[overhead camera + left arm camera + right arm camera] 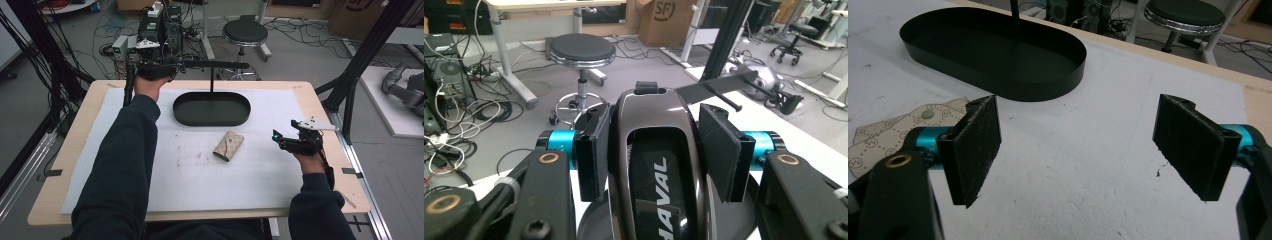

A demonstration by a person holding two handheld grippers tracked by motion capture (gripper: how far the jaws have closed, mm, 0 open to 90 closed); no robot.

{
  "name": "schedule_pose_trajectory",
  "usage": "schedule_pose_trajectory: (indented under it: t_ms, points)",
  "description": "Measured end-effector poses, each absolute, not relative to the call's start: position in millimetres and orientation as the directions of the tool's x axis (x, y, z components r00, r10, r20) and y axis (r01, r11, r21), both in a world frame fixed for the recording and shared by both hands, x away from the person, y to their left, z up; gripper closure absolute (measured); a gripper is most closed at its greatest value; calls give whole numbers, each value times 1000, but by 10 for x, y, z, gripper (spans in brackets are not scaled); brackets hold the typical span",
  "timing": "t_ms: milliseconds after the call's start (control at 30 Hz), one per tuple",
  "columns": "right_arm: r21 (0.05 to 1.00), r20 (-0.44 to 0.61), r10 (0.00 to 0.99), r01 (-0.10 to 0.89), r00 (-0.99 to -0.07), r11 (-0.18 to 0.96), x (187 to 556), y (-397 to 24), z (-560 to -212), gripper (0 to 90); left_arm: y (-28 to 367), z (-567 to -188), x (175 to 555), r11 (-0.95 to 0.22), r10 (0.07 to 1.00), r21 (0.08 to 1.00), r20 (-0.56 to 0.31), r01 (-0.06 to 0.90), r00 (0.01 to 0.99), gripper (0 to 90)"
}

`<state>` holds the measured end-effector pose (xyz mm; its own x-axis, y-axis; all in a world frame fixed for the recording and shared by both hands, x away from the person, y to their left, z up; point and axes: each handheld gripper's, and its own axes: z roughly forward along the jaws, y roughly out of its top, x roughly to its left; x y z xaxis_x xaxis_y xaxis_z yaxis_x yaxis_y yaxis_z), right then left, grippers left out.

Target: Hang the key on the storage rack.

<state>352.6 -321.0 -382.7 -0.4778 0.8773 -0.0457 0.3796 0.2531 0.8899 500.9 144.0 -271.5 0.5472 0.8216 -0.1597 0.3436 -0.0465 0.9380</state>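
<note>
Beyond the tray, a stool; pouch nearby.

A beige pouch lies on the white mat; beyond stands a stool.

Even, soft overhead light falls on the white worktop, casting only faint shadows. The high view is slightly soft and grainy. In the left gripper view, glare streaks the glossy dark key fob; close foreground parts blur
</note>
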Motion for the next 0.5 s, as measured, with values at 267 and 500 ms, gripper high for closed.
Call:
schedule_pose_trajectory:
  t_ms: [267, 500]
  points:
    - [889, -42, 877, 383, -478, 251, 3502, -3218, -3818, 197, 1452, -2744, 5091, -36, 863, 932, -153, 360, 481, 486]
    - [890, -40, 880, 383, -474, 247, 3494, -3230, -3821, 197, 1487, -2943, 5117, -31, 894, 907, -163, 419, 419, 485]
